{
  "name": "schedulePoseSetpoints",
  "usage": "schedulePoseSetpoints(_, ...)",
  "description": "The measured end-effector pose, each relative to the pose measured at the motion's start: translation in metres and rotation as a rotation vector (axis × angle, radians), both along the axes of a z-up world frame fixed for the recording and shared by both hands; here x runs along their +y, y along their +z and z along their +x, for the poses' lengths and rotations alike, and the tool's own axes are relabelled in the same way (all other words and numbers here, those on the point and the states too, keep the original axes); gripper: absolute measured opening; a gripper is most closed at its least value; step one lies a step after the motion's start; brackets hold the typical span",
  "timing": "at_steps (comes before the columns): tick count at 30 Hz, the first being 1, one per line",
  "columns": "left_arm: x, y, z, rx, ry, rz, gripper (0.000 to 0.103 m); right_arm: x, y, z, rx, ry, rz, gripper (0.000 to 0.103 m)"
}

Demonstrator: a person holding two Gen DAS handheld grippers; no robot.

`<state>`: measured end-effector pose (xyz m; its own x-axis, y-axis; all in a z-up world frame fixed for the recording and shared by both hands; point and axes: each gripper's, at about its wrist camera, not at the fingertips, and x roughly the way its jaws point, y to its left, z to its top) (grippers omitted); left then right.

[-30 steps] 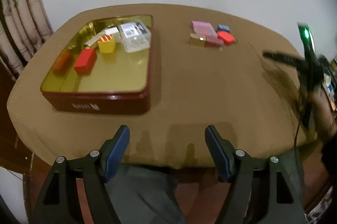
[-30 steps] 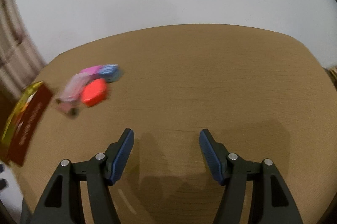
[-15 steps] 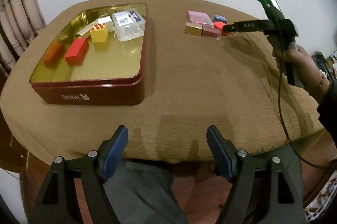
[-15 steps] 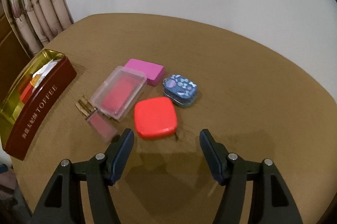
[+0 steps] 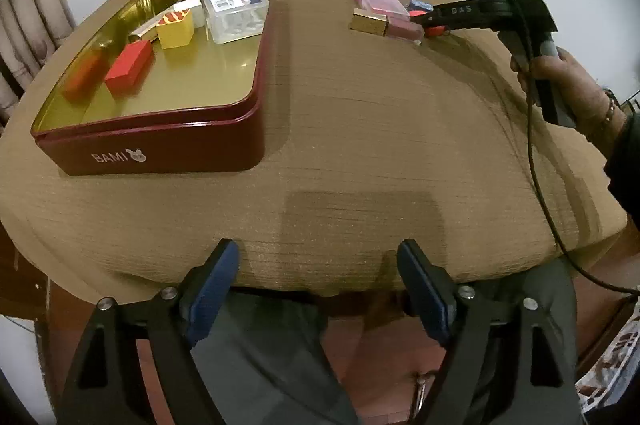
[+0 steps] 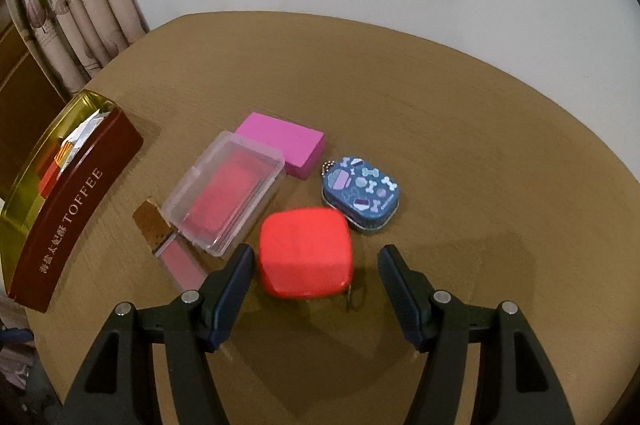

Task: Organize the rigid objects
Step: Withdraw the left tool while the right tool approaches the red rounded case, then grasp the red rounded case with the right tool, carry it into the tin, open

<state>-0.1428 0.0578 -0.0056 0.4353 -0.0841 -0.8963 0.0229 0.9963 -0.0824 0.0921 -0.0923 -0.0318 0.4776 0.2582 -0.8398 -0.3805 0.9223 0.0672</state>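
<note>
A red rounded square case point(image 6: 306, 251) lies on the brown table between the open jaws of my right gripper point(image 6: 316, 265), nearer the left finger. Behind it lie a blue patterned tin point(image 6: 362, 195), a pink box point(image 6: 286, 143), a clear plastic case point(image 6: 226, 193) and a gold-and-pink bar point(image 6: 168, 245). The red toffee tin point(image 5: 160, 81) stands at the left with several small boxes inside. My left gripper point(image 5: 320, 285) is open and empty at the table's near edge. The right gripper point(image 5: 424, 19) also shows in the left wrist view, over the object cluster.
The round table point(image 5: 360, 145) has a brown cloth. A curtain point(image 6: 72, 9) hangs at the far left and a white wall stands behind. The toffee tin's side point(image 6: 68, 221) shows at the left of the right wrist view.
My right gripper has swung left and advanced to the object cluster, and now straddles the red case. My left gripper has moved a little closer to the table.
</note>
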Motion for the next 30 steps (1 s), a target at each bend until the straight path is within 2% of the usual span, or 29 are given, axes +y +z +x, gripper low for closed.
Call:
schedulePoseSetpoints(1, 0.000, 0.000, -0.001, -0.001, 0.000, 0.001, 0.078, 0.000, 0.000, 0.000, -0.006, -0.006, -0.013, 0.048)
schedulePoseSetpoints(10, 0.011, 0.009, -0.002, 0.012, 0.049, -0.058, 0.078, -0.027, 0.005, -0.032, 0.003, -0.071, 0.052, 0.047)
schedulePoseSetpoints(15, 0.015, 0.027, -0.018, -0.020, 0.056, -0.046, 0.078, -0.014, 0.034, -0.060, -0.013, -0.014, 0.137, 0.047)
schedulePoseSetpoints(19, 0.024, 0.037, -0.036, -0.043, 0.070, -0.025, 0.079, 0.039, 0.077, -0.075, -0.057, 0.123, 0.183, 0.047)
schedulePoseSetpoints(21, 0.031, 0.041, -0.045, -0.053, 0.084, -0.015, 0.080, 0.081, 0.097, -0.082, -0.066, 0.218, 0.212, 0.047)
schedulePoseSetpoints(23, 0.039, 0.042, -0.052, -0.059, 0.103, -0.005, 0.081, 0.117, 0.106, -0.090, -0.069, 0.290, 0.215, 0.047)
schedulePoseSetpoints(26, 0.054, 0.042, -0.057, -0.056, 0.131, -0.019, 0.081, 0.173, 0.105, -0.090, -0.053, 0.376, 0.192, 0.047)
schedulePoseSetpoints(30, 0.070, 0.045, -0.059, -0.065, 0.160, -0.062, 0.082, 0.228, 0.081, -0.085, 0.004, 0.430, 0.157, 0.047)
